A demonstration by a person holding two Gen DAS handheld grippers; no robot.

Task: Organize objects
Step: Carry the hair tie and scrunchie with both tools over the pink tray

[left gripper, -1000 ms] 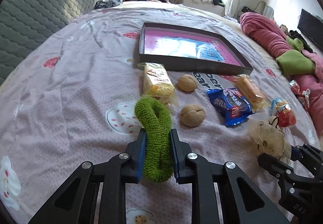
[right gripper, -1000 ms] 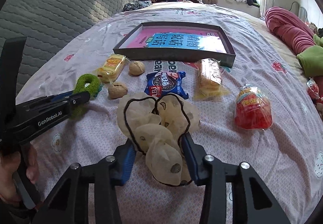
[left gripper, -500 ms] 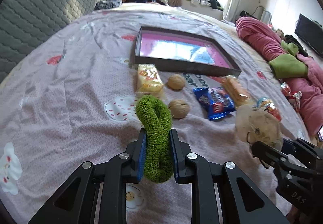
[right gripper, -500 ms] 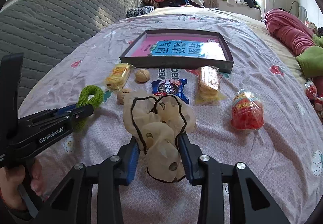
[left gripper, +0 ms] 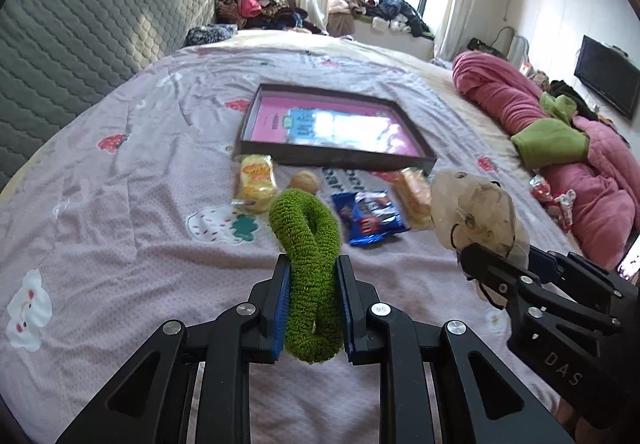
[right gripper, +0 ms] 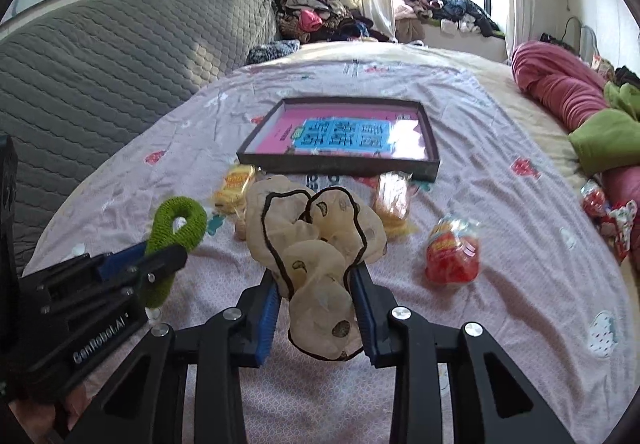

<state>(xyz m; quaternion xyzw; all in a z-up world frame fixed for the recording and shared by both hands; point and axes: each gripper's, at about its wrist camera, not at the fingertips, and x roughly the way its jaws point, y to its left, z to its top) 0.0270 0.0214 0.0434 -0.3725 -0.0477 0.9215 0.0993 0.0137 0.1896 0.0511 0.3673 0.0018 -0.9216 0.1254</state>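
You see a fuzzy green scrunchie, a cream scrunchie with black trim and dark spots, a dark-rimmed tray with pink and blue print inside, a blue snack packet, and a lilac bedsheet dotted with strawberries and clouds.

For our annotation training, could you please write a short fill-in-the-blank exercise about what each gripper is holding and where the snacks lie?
1. The left gripper is shut on a ____ scrunchie.
2. The right gripper holds a beige scrunchie edged in ____.
3. The dark tray has a ____ bottom with a blue label.
4. The blue snack packet lies on the ____, outside the tray.

Missing words: green; black; pink; bed
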